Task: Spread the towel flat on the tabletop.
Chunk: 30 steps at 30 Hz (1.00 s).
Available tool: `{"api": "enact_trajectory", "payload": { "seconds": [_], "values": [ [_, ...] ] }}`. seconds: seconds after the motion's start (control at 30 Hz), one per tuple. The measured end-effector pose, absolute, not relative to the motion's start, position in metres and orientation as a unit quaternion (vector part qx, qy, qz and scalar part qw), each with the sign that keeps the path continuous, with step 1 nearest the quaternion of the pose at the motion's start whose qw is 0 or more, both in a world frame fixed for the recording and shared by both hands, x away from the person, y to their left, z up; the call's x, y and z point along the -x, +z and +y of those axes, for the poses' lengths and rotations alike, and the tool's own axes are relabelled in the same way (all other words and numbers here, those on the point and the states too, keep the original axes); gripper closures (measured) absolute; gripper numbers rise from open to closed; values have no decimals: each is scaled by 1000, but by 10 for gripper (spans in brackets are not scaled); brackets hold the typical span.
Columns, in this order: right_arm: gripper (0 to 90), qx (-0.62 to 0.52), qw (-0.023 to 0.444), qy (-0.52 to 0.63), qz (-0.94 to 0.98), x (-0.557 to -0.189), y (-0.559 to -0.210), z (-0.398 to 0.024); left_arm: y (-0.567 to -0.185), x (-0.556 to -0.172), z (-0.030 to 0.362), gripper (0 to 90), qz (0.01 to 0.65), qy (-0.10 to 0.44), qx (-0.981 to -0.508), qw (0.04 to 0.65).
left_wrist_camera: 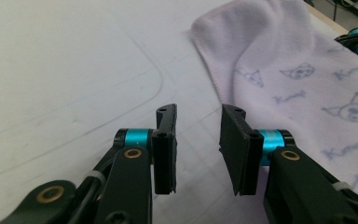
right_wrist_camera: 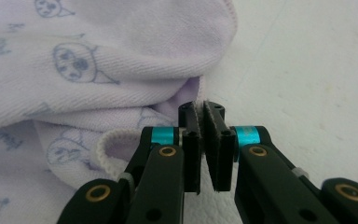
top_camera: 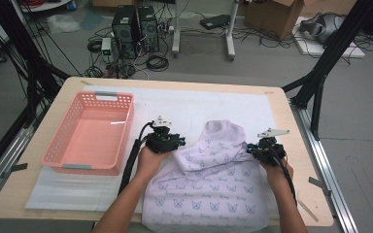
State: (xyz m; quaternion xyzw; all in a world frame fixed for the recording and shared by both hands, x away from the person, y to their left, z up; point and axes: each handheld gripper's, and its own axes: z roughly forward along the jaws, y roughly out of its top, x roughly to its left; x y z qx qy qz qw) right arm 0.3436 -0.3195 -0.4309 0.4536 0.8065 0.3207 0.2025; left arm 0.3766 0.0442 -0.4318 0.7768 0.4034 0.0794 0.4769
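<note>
I'm pinching the towel (right_wrist_camera: pixel 121 60), lying on the desk (top_camera: pixel 291 121), in my right hand-held gripper (right_wrist_camera: pixel 204 122); the left hand-held gripper (left_wrist_camera: pixel 198 116) is hanging part-open, empty, so the fold may be skewing.

Both hand-held grippers meet the printed towel (top_camera: pixel 209 179) beside a pink basket (top_camera: pixel 90 133).

Ahead of the right gripper (right_wrist_camera: pixel 204 140), its pressed-together jaws hide whatever towel (right_wrist_camera: pixel 112 60) edge lies between them. The towel's near end runs off the high view's bottom edge. Beyond the left gripper (left_wrist_camera: pixel 198 140), the towel's right part leaves that view's edge.
</note>
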Motion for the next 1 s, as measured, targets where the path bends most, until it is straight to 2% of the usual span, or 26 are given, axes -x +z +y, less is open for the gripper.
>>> {"api": "enact_trajectory", "payload": {
  "seconds": [0.17,0.3,0.4,0.43,0.5,0.53,0.57,0.7,0.87,1.0],
  "values": [
    [849,-445,204,324,809,-343,-433,-315,-434,-381,22,565,385,52,-802,454],
    [848,-445,204,326,809,-343,-433,-316,-445,-382,9,538,373,36,-819,435],
    [847,-447,203,327,807,-343,-433,-315,-446,-379,2,530,360,55,-828,428],
    [847,-446,203,327,808,-343,-433,-315,-446,-376,0,544,352,77,-833,420],
    [847,-447,203,329,807,-343,-433,-315,-447,-370,-3,648,330,121,-842,409],
    [846,-448,203,330,806,-343,-433,-315,-447,-370,-2,709,331,114,-841,413],
    [846,-449,203,330,805,-343,-433,-315,-447,-371,-1,833,341,96,-836,418],
    [846,-451,206,331,803,-342,-432,-317,-442,-368,5,865,354,109,-836,405],
    [845,-458,202,341,796,-340,-431,-323,-434,-355,38,867,374,143,-817,414],
    [848,-465,200,339,793,-341,-432,-324,-437,-345,63,867,395,149,-808,411]
  ]
}}
